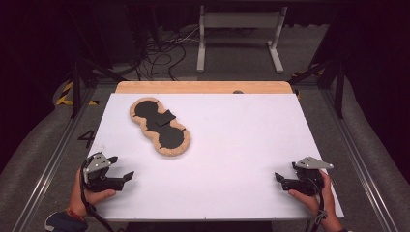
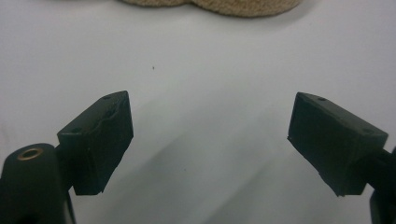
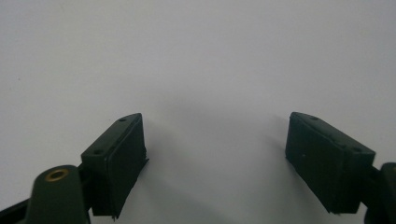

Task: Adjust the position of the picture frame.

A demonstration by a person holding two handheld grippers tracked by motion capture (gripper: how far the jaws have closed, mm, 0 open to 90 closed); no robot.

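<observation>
A tan peanut-shaped tray (image 1: 139, 122) with black pieces set in it lies at an angle on the white board (image 1: 232, 145), toward the back left. Its woven tan rim (image 2: 233, 7) shows at the top edge of the left gripper view. My left gripper (image 1: 123, 169) rests low near the board's front left corner, pointing right, its jaws open with nothing between them; the same wide gap shows over bare white surface in its own view (image 2: 210, 140). My right gripper (image 1: 281, 180) sits near the front right corner, pointing left, open and empty too (image 3: 215, 158).
A wooden strip (image 1: 203, 87) runs along the board's far edge. Beyond the table stand a white metal frame (image 1: 239, 36) and tangled cables (image 1: 159, 55) on the floor. Metal rails (image 1: 58, 150) run along both sides of the table.
</observation>
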